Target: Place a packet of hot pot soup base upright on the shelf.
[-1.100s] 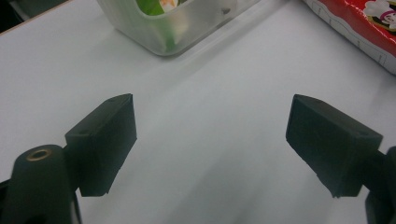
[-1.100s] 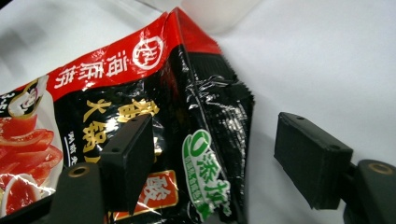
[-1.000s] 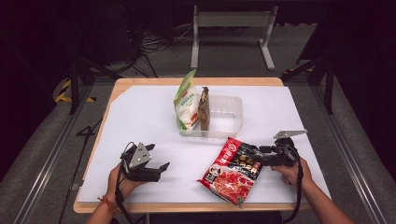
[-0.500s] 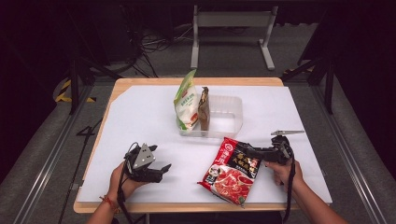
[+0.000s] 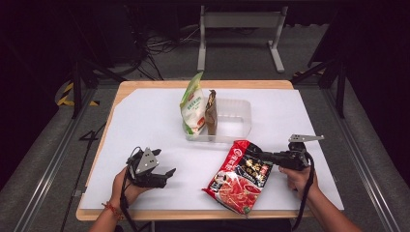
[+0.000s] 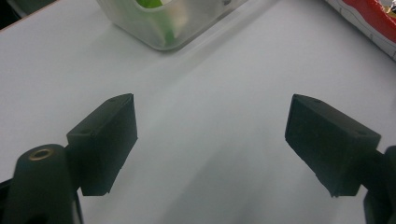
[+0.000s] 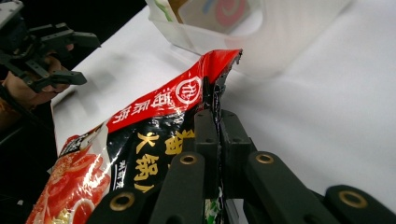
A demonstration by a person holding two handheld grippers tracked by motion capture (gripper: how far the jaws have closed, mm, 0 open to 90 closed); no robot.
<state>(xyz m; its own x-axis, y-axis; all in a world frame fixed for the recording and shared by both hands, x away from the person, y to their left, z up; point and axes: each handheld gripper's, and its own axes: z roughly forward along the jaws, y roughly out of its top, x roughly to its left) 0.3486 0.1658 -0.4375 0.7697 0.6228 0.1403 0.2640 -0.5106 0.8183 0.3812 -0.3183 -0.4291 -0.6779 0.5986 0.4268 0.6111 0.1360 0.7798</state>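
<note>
Two claws work a white tabletop point(image 5: 145, 121): the right claw point(image 5: 263, 157) pinches one red hot-pot soup packet point(image 5: 239, 176) by its edge, the left claw point(image 5: 167, 175) gapes wide, beside one clear tub point(image 5: 234, 118) (two pouches upright inside).

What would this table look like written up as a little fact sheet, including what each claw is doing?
Surface: white table
Container: clear plastic tub near the middle
In the tub: green-and-white bag and brown packet, both standing at its left end
In front of the tub: red-and-black food pouch
Right claw: shut on the pouch's edge, lifting that side
Left claw: open, holding nothing, over bare table
</note>
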